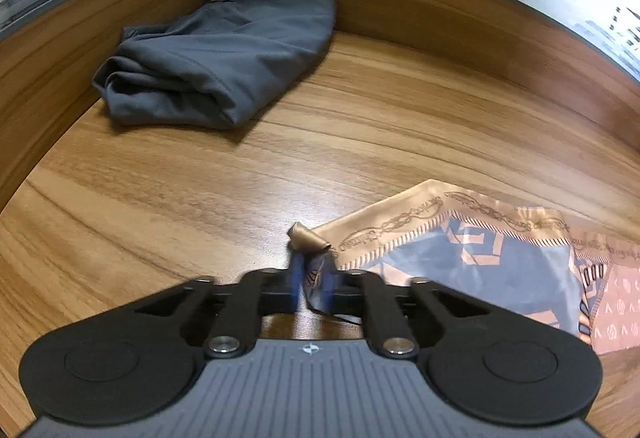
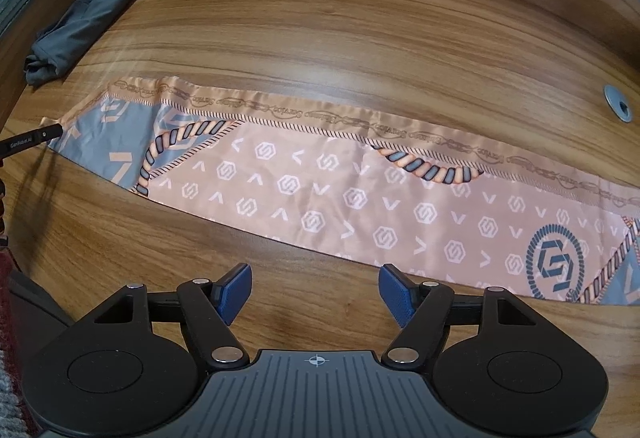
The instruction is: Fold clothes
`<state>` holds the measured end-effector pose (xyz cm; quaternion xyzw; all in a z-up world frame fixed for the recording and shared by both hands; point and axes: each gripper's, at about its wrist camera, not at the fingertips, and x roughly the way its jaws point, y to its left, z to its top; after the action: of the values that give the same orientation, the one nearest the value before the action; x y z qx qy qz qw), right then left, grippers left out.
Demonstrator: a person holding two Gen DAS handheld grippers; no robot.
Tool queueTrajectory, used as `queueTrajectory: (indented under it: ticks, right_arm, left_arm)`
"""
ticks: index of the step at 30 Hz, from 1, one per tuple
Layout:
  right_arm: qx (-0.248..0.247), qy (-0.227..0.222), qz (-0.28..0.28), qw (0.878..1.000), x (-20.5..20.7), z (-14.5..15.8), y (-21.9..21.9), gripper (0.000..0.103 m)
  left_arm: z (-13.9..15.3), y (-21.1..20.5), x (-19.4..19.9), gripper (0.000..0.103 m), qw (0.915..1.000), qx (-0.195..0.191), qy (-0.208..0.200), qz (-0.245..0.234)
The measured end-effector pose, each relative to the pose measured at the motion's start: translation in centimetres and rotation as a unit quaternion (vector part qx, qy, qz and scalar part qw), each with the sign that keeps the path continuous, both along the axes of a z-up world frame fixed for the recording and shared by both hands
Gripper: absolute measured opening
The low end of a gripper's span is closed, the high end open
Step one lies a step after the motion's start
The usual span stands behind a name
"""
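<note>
Scarf: a long peach and blue-grey printed scarf (image 2: 340, 181) lies folded into a flat band on the wooden desk (image 2: 360, 17), running from far left to near right in the right wrist view.
Scarf's left end: a corner (image 1: 310, 238) is bunched and curled up, standing off the desk just ahead of the left gripper; the rest of the cloth spreads flat to the right of it.
Left gripper: the left gripper (image 1: 314, 284) has its fingers (image 1: 295, 278) closed on the scarf's corner, the fabric pinched between the blue pads with a fold of it hanging out below them.
Left gripper in the other view: only a dark tip (image 2: 44, 133) shows at the scarf's far left end, touching the cloth there.
Right gripper: the right gripper (image 2: 316, 294) hangs over bare desk on the near side of the scarf, its fingers (image 2: 236, 288) wide apart with nothing between them.
Scarf relative to right fingers: the near edge of the band passes just beyond the fingertips; the right-hand pad (image 2: 396, 292) sits close to that edge, and whether it touches cannot be told. The left-hand pad is clear of the cloth.
Grey garment: a dark grey garment (image 1: 216, 65) lies folded at the far left of the desk, against the wooden wall, well apart from the scarf.
Desk fitting: a round metal cable port (image 2: 618, 103) sits at the far right.
</note>
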<state>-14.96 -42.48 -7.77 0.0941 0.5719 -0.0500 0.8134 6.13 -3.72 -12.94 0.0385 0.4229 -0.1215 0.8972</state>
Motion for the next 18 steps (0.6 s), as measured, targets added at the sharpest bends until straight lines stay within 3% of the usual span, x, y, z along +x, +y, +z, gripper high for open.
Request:
queueTrajectory:
  ticks: [18]
  right_arm:
    - [0.002,-0.006,-0.01,1.0,0.7,-0.6,1.5,0.073]
  left_arm:
    - [0.9,8.0,3.3,0.001,0.9936,0.06,-0.009,0.095]
